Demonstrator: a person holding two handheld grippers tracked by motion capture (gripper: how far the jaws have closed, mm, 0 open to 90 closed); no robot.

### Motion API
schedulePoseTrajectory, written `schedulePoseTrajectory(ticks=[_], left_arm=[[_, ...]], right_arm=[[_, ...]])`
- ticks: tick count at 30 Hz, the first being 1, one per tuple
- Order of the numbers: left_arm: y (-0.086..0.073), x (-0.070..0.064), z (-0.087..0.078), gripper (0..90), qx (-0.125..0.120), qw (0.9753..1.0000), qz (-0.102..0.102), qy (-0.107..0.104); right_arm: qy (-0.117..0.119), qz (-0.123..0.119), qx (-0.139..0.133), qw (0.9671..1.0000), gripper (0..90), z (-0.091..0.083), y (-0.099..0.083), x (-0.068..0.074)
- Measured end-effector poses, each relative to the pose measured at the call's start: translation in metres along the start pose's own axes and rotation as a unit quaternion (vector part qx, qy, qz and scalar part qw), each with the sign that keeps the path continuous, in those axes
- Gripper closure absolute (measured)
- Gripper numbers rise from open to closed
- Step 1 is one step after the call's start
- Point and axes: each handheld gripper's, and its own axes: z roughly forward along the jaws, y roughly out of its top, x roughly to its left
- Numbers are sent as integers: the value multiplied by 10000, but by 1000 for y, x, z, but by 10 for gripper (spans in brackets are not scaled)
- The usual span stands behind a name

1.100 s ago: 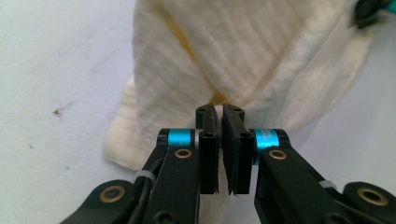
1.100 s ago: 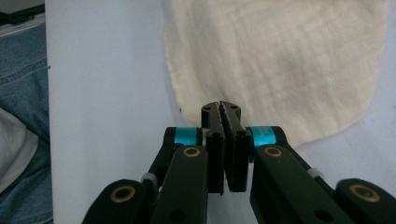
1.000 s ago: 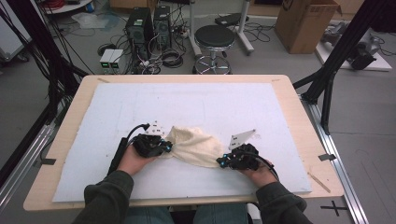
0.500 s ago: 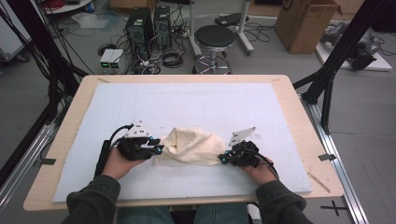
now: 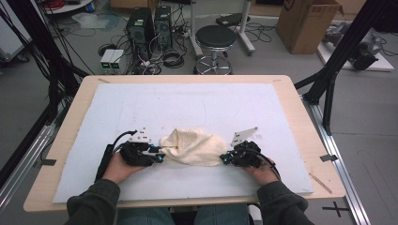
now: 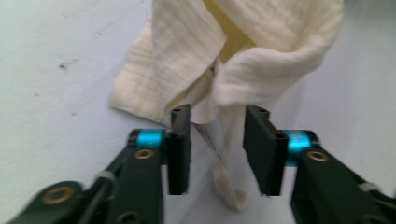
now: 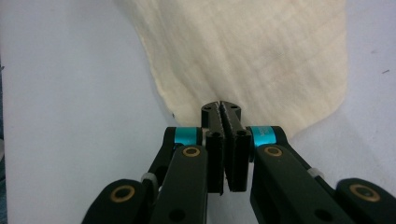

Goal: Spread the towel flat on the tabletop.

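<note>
A crumpled cream cloth (image 5: 195,146) lies on the white mat (image 5: 197,101) near the table's front, between my two grippers. My left gripper (image 5: 159,155) is at the cloth's left end. In the left gripper view this gripper (image 6: 217,116) stands open, with a hanging corner of the cloth (image 6: 261,79) and its label between the jaws. My right gripper (image 5: 224,159) is at the cloth's right end. Its jaws (image 7: 221,109) are pressed together on the near edge of the cloth (image 7: 261,56), which spreads flat beyond them.
The mat covers most of a wooden table (image 5: 300,112). Behind the table on the floor are a black stool (image 5: 215,37), computer towers (image 5: 149,23), cables and a cardboard box (image 5: 307,21). Black frame legs (image 5: 328,75) stand at the right.
My left hand has shifted to the left and slightly nearer, and the cloth's left end has stretched out with it. The right gripper has barely moved.
</note>
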Motion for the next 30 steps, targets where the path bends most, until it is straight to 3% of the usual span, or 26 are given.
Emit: schedulePoseTrajectory(ticks=[1,2,3,9,14,20,24,27,30], left_arm=[[0,0,0,770,0,10000,0,0],[1,-3,0,845,-13,9999,149,29],[1,-3,0,863,-13,9999,149,29],[4,-21,-22,872,-227,9983,499,198],[-1,-45,-48,871,-245,9952,902,305],[-13,-72,-67,868,-221,9927,1148,305],[-26,-82,-74,843,-144,9931,1143,211],[-32,-83,-79,667,-189,9940,1068,103],[-31,-77,-84,585,-428,9954,855,-37]], right_arm=[[20,-12,-15,10000,885,-1,0,0],[10,-7,-47,10000,886,-2,0,0],[25,15,-52,10000,886,-3,0,1],[49,-75,-286,9995,886,-14,-1,11],[39,-229,-478,9986,886,-32,-2,27],[131,-351,-602,9975,886,-47,-5,52],[343,-442,-500,9972,884,-45,-13,70],[502,-509,-555,9959,773,-45,-12,75],[496,-467,-771,9947,718,-51,-7,72]])
